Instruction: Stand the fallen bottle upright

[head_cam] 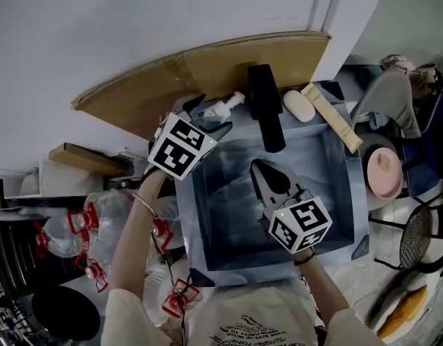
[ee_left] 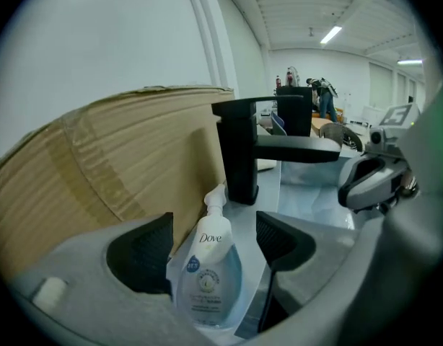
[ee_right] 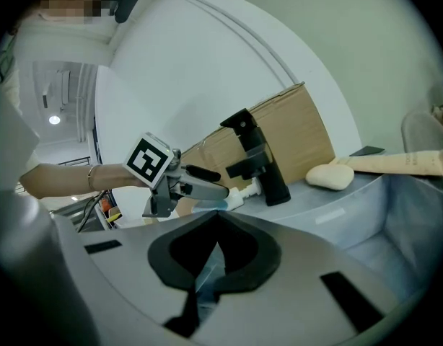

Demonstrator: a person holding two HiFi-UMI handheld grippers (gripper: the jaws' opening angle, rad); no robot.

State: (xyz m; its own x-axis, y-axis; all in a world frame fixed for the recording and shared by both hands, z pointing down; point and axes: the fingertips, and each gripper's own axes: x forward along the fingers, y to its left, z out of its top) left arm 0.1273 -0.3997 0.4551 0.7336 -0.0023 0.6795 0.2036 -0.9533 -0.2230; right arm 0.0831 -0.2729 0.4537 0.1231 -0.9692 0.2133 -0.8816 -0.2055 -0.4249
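Note:
A clear Dove pump bottle (head_cam: 221, 109) lies on its side on the sink's back-left rim, its white pump pointing toward the black faucet (head_cam: 265, 107). In the left gripper view the bottle (ee_left: 207, 272) lies between my left gripper's (ee_left: 214, 240) spread jaws, with a gap showing on its right side. From the head view my left gripper (head_cam: 211, 121) is open around the bottle's body. My right gripper (head_cam: 268, 173) hovers over the sink basin (head_cam: 330, 193), shut with nothing in it. The right gripper view shows its tips (ee_right: 216, 225) meeting, with the left gripper (ee_right: 200, 186) and bottle (ee_right: 234, 197) beyond.
A cardboard sheet (head_cam: 207, 71) leans on the wall behind the rim. A soap bar (head_cam: 299, 105) and a wooden stick (head_cam: 333, 117) lie right of the faucet. A pink bowl (head_cam: 384, 173) sits at the right. Several plastic bottles (head_cam: 99, 222) are piled at the left.

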